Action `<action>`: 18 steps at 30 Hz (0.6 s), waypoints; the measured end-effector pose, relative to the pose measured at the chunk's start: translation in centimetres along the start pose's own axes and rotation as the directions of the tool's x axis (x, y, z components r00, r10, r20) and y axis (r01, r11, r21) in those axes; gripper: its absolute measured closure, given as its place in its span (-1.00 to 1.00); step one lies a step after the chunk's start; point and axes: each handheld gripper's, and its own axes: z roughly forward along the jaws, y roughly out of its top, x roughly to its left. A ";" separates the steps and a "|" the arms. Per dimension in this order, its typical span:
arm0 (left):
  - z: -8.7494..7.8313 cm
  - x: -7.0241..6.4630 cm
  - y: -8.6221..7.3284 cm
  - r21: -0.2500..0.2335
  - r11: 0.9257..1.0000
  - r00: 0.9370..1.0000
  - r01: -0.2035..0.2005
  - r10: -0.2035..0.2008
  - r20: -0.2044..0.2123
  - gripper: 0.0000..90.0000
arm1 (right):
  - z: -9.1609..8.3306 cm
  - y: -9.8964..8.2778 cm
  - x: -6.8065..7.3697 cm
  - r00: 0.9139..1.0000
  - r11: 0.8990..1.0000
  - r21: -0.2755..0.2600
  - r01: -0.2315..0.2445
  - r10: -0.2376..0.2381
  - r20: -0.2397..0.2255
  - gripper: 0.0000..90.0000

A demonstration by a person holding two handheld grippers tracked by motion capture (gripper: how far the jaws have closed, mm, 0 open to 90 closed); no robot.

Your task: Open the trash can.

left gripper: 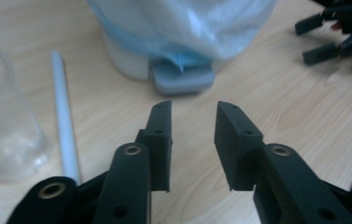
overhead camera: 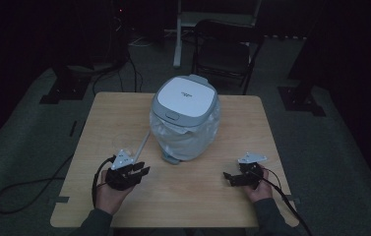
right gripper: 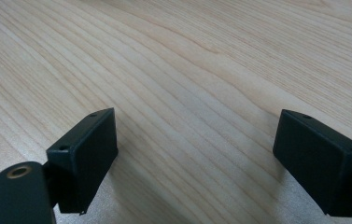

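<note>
A small white pedal bin [overhead camera: 185, 118] with a grey-edged lid [overhead camera: 185, 96] stands at the table's far middle, lined with a clear plastic bag [left gripper: 183, 23]. Its grey pedal [left gripper: 181, 77] faces me. My left gripper [overhead camera: 142, 168] hovers at the front left, pointing toward the pedal; its jaws [left gripper: 193, 109] stand partly apart with nothing between them. At the front right, held low over the bare wood, my right gripper [overhead camera: 227, 178] is wide open and empty [right gripper: 194, 114]. It is also visible at the top right of the left gripper view [left gripper: 313, 39].
A thin white rod [left gripper: 65, 126] lies on the wooden table [overhead camera: 222, 201] left of the bin, and a clear plastic cup [left gripper: 5, 140] lies beside it. A dark folding chair [overhead camera: 225, 54] stands behind the table. Cables trail over the floor at left.
</note>
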 end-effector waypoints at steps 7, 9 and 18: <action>-0.8 0.2 2.3 -0.030 0.999 0.999 -0.042 0.042 -0.004 0.88 | 0.0 0.0 0.0 1.000 1.000 0.000 0.000 0.000 0.000 -0.72; -1.0 0.1 3.0 -0.037 0.998 0.998 -0.057 0.057 -0.003 0.96 | 0.0 0.0 0.0 1.000 1.000 0.000 0.000 0.000 0.000 -0.72; -1.6 -0.2 5.8 -0.070 0.992 0.994 -0.107 0.106 -0.014 1.00 | 0.0 0.0 0.0 1.000 1.000 -0.001 0.000 0.000 0.000 -0.72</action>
